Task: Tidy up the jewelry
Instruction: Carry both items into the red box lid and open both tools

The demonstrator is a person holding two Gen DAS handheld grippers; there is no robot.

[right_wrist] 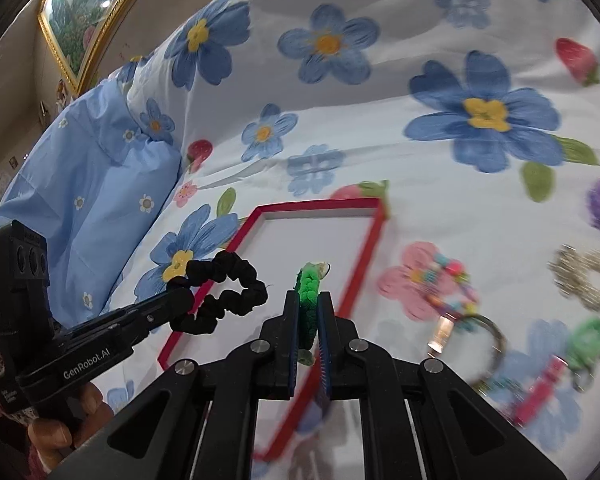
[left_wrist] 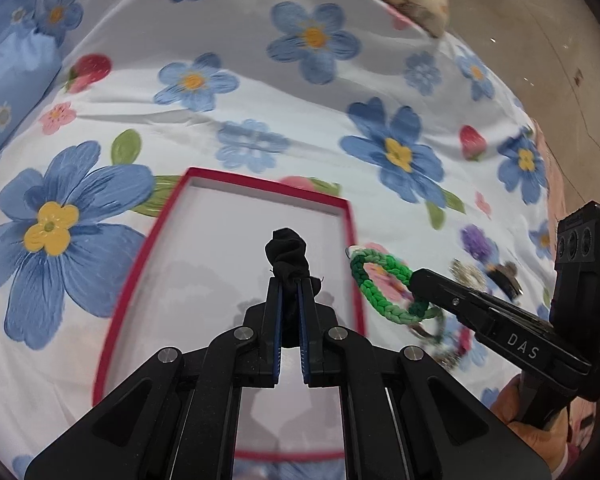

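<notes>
A flat white tray with a red rim (left_wrist: 348, 216) (right_wrist: 374, 232) lies on the flowered bedsheet. My left gripper (left_wrist: 289, 286) is shut on a black scrunchie (left_wrist: 286, 250) and holds it above the tray; the scrunchie also shows in the right wrist view (right_wrist: 224, 296). My right gripper (right_wrist: 308, 300) is shut on a green braided bracelet (right_wrist: 309, 280), held over the tray's right rim; it also shows in the left wrist view (left_wrist: 374, 284).
More jewelry lies on the sheet right of the tray: a beaded bracelet (right_wrist: 446, 280), a silver beaded ring (right_wrist: 584, 276), a metal ring (right_wrist: 488, 344), a green piece (right_wrist: 586, 342), a pink strap (right_wrist: 540, 390). A blue pillow (right_wrist: 88, 184) lies at the left.
</notes>
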